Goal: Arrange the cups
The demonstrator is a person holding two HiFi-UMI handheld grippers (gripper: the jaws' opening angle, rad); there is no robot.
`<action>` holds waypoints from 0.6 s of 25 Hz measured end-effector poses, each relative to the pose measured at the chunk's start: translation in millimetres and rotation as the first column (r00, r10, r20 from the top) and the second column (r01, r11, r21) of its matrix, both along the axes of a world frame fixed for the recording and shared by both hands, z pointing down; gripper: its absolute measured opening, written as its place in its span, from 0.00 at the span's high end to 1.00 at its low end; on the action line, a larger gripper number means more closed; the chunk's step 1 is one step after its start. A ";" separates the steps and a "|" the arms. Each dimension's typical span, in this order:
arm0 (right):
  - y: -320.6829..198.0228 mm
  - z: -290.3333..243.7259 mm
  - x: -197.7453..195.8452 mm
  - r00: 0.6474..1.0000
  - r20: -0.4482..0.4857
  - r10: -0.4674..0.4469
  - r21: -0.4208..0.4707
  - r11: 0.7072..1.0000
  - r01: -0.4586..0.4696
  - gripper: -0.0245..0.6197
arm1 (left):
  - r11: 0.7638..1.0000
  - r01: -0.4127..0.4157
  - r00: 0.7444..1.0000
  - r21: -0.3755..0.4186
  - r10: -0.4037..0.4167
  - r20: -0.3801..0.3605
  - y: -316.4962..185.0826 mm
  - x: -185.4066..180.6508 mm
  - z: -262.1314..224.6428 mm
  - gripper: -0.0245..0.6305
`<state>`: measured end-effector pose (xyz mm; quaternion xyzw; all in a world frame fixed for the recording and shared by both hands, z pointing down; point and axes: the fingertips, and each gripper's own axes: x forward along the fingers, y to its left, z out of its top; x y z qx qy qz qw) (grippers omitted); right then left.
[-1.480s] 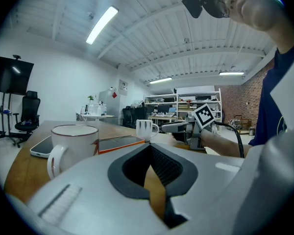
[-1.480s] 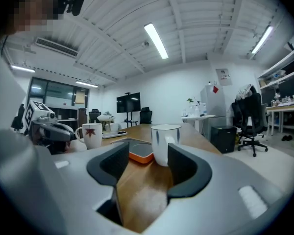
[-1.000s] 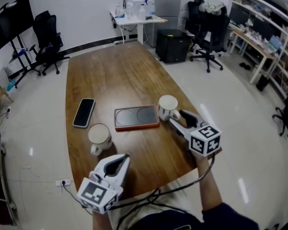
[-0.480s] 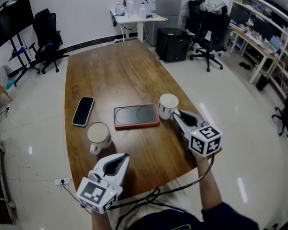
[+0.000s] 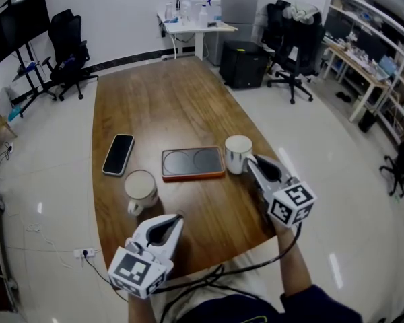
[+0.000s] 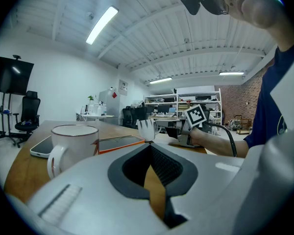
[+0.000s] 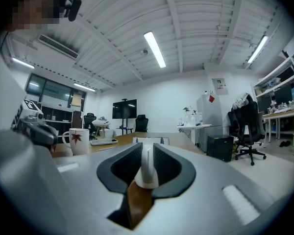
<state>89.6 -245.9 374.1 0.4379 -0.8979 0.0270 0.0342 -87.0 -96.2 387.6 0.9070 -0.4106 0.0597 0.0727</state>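
Observation:
Two white cups stand on the wooden table (image 5: 168,106). The right cup (image 5: 238,152) sits beside an orange-rimmed coaster tray (image 5: 193,163). My right gripper (image 5: 251,161) is shut on this cup's handle (image 7: 147,168), which shows as a white strip pinched between the jaws. The left cup (image 5: 140,187), with a red leaf print (image 7: 78,141), stands on the tray's near left side. My left gripper (image 5: 172,222) is shut and empty, a little nearer than that cup (image 6: 73,143), close to the table's front edge.
A black phone (image 5: 118,154) lies left of the tray. Office chairs (image 5: 293,42), a small white desk (image 5: 192,29) and shelves (image 5: 370,52) stand on the floor around the table. The table's far half is bare wood.
The right gripper's jaws have closed onto the right cup's handle. The left gripper and the left cup have not moved.

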 end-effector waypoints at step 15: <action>13.3 12.8 1.7 1.000 -0.016 -0.018 -0.084 0.996 0.017 0.86 | 1.000 0.000 1.000 0.003 0.000 -0.003 0.3 -3.4 1.2 0.96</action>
